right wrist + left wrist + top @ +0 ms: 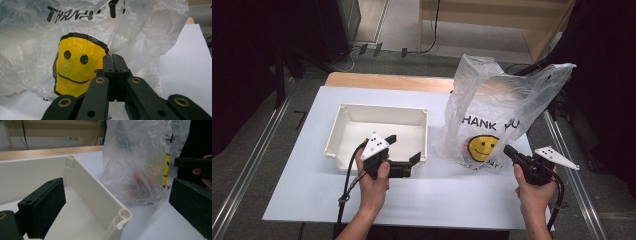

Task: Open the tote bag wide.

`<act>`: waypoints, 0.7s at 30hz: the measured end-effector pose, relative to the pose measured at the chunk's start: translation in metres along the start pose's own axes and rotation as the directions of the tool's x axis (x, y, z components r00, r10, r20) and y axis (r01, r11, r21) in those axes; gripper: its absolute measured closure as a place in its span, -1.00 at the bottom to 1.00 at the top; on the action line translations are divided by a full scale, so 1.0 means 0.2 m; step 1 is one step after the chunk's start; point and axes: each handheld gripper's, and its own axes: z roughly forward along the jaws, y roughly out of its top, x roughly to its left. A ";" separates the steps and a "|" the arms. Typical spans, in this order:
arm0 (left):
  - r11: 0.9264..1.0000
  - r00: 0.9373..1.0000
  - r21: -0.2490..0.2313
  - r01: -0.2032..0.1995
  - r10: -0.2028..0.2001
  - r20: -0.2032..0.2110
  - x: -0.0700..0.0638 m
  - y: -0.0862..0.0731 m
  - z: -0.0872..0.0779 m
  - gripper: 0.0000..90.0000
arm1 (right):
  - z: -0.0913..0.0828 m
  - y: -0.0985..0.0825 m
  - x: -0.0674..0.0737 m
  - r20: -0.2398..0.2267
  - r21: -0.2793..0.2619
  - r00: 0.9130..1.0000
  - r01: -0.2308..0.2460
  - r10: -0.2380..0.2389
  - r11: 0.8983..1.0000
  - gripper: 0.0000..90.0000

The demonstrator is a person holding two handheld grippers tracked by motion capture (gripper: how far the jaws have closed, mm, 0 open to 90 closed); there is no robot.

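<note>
A white plastic bin (382, 107) sits left of centre on the white table sheet (437, 195). My left gripper (404, 149) is open at the bin's near right corner. In the left gripper view that corner post (124, 216) stands between the left gripper's (116, 187) wide-apart jaws, touching neither. To the right stands a clear plastic bag (497, 100) printed with "THANK YOU" and a yellow smiley (482, 147), with something red (140, 178) blurred inside. My right gripper (509, 151) is shut just in front of the bag's lower right. Its tips (115, 56) meet beside the smiley (77, 62), with no film seen between them.
A strip of wooden tabletop (387, 81) shows behind the white sheet. Metal rails (252, 165) run along both sides of the table. Cables (362, 50) lie on the floor beyond, near a wooden shelf unit (512, 20).
</note>
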 end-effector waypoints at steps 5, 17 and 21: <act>1.000 1.000 0.001 -0.016 0.016 0.024 -0.06 0.03 0.06 -0.98 | 0.00 -0.02 0.00 -0.031 -0.004 0.999 0.006 -0.006 1.000 1.00; 0.997 0.996 0.025 -0.075 0.074 0.041 -0.18 0.11 0.21 -0.98 | -0.02 -0.04 0.00 -0.109 0.005 0.994 0.029 -0.028 1.000 1.00; 0.997 0.997 0.010 -0.077 0.077 0.027 -0.22 0.15 0.25 -0.97 | -0.01 -0.04 0.00 -0.143 0.016 0.989 0.037 -0.034 0.999 1.00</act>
